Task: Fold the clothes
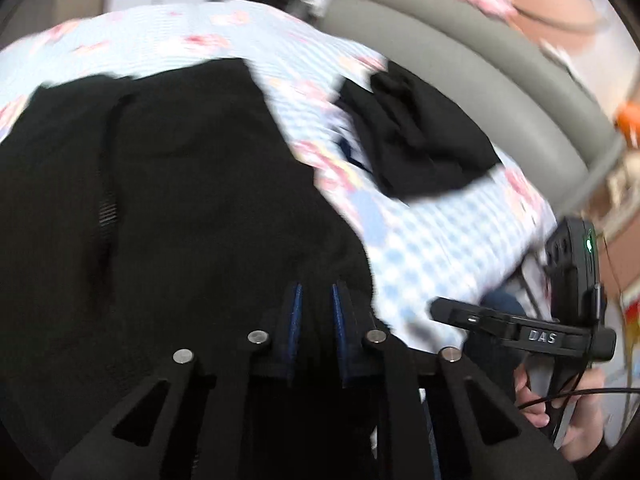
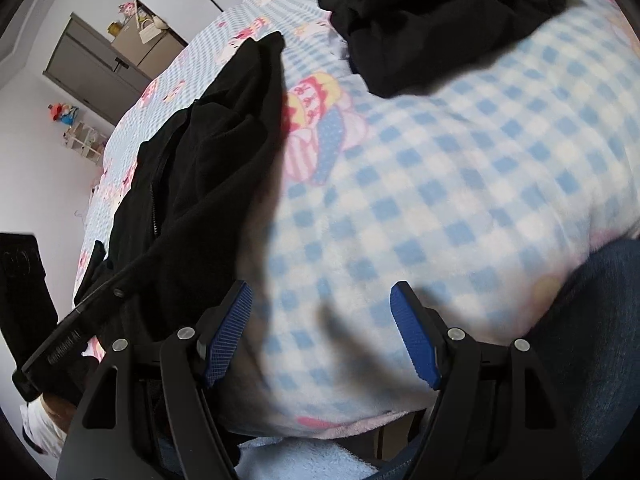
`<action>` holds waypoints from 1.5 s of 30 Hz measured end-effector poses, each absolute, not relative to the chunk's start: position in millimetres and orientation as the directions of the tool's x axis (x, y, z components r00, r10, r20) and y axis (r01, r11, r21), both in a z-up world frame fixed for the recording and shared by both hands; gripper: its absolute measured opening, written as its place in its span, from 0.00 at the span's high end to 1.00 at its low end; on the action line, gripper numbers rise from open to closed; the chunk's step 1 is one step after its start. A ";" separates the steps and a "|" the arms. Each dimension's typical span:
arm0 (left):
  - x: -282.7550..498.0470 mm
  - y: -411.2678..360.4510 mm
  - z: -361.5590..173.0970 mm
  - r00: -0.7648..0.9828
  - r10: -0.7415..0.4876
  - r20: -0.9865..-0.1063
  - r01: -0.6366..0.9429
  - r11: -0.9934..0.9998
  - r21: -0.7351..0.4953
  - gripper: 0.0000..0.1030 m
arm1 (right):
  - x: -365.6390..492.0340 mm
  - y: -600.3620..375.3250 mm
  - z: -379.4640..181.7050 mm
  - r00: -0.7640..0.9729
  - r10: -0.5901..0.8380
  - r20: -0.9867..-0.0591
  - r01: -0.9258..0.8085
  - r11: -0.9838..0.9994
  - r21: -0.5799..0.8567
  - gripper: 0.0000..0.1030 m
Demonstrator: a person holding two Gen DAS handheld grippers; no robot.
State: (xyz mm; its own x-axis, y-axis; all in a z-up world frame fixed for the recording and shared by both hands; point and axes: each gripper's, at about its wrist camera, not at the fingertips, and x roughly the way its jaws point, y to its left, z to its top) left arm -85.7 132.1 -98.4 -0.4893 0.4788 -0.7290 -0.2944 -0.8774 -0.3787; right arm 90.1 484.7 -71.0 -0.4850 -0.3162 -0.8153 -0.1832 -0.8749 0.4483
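My left gripper (image 1: 316, 312) pinches the unfolded black fleece jacket (image 1: 180, 200); right gripper (image 2: 322, 332) gapes empty; crumpled black garment (image 2: 440, 20) awaits.

The left wrist camera is sitting just behind the left gripper (image 1: 316, 304), looking steeply down along its blue-padded fingers, very near the large black fleece garment (image 1: 168, 208) filling the near left of its blurred view. The right wrist camera is riding behind the right gripper (image 2: 322, 332), also tilting downward, hovering close above the blue-and-white checked fleece blanket with cartoon prints (image 2: 460, 184). Both views are sharing that blanket, the large garment and the smaller crumpled black garment (image 2: 440, 20) lying farther off; each is also catching the other handheld device at its edge.
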 end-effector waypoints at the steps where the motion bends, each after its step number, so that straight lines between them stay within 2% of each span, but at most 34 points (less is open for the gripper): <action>1: -85.7 118.1 -104.3 -0.500 0.447 -0.742 -0.247 -0.895 -0.372 0.93 | 88.7 480.9 -70.3 -0.484 -0.322 -0.813 -0.172 -0.876 0.450 0.29; 5: -86.3 65.7 -133.5 -0.459 0.463 -0.758 -0.113 -0.877 -0.468 0.93 | 77.3 462.4 -71.2 -0.462 -0.352 -0.814 -0.118 -0.885 0.450 0.29; 8: -76.6 53.0 -129.0 -0.475 0.528 -0.704 -0.136 -0.835 -0.534 0.92 | 62.0 442.8 -79.1 -0.423 -0.398 -0.814 -0.062 -0.884 0.464 0.29; 9: -74.2 55.6 -124.0 -0.477 0.553 -0.683 -0.165 -0.819 -0.549 0.88 | 59.5 440.2 -82.3 -0.420 -0.389 -0.819 -0.073 -0.886 0.458 0.29; 11: -72.4 70.4 -115.5 -0.481 0.585 -0.653 -0.223 -0.802 -0.555 0.64 | 59.3 445.4 -85.9 -0.438 -0.355 -0.826 -0.140 -0.880 0.453 0.29; 12: -74.0 81.1 -111.1 -0.478 0.599 -0.642 -0.254 -0.794 -0.552 0.44 | 61.5 450.4 -86.1 -0.456 -0.347 -0.820 -0.173 -0.869 0.464 0.29; 13: -76.9 93.0 -107.4 -0.471 0.616 -0.632 -0.283 -0.784 -0.553 0.41 | 63.7 455.4 -86.4 -0.473 -0.339 -0.814 -0.205 -0.856 0.475 0.29; 16: -94.5 134.1 -105.1 -0.410 0.650 -0.640 -0.351 -0.760 -0.547 0.41 | 75.0 467.6 -80.0 -0.505 -0.249 -0.826 -0.238 -0.880 0.411 0.29; 18: -102.1 162.3 -111.2 -0.376 0.634 -0.676 -0.381 -0.771 -0.511 0.40 | 79.2 475.4 -77.1 -0.510 -0.198 -0.837 -0.252 -0.896 0.365 0.29; 19: -106.8 177.5 -118.8 -0.365 0.600 -0.712 -0.385 -0.794 -0.471 0.37 | 80.9 479.6 -77.7 -0.506 -0.189 -0.842 -0.260 -0.897 0.358 0.29; 23: -118.9 202.0 -152.6 -0.353 0.425 -0.834 -0.338 -0.889 -0.310 0.37 | 77.5 490.4 -85.2 -0.475 -0.244 -0.846 -0.246 -0.885 0.394 0.28; 28: -114.5 166.1 -163.0 -0.373 0.430 -0.822 -0.233 -0.901 -0.365 0.61 | 70.8 488.6 -78.8 -0.489 -0.275 -0.828 -0.174 -0.899 0.401 0.27; 33: -112.0 158.1 -155.9 -0.376 0.419 -0.826 -0.193 -0.908 -0.373 0.64 | 60.4 478.6 -84.7 -0.463 -0.236 -0.854 -0.169 -0.923 0.347 0.27; 36: -104.3 166.0 -130.6 -0.411 0.462 -0.786 -0.270 -0.885 -0.379 0.66 | 60.4 468.6 -87.5 -0.455 -0.231 -0.860 -0.150 -0.932 0.330 0.27; 38: -96.1 174.4 -105.0 -0.427 0.569 -0.703 -0.380 -0.818 -0.431 0.64 | 66.8 469.6 -85.9 -0.470 -0.262 -0.843 -0.150 -0.917 0.369 0.27; 41: -94.7 193.3 -77.1 -0.406 0.677 -0.614 -0.508 -0.726 -0.465 0.52 | 75.7 480.1 -84.4 -0.465 -0.271 -0.843 -0.177 -0.904 0.389 0.29; 42: -97.9 204.1 -73.4 -0.398 0.677 -0.619 -0.536 -0.719 -0.442 0.47 | 84.2 485.1 -80.7 -0.469 -0.267 -0.842 -0.183 -0.903 0.389 0.29; 45: -112.4 240.3 -85.9 -0.345 0.615 -0.709 -0.571 -0.737 -0.362 0.45 | 99.6 501.5 -70.4 -0.496 -0.233 -0.836 -0.220 -0.898 0.381 0.29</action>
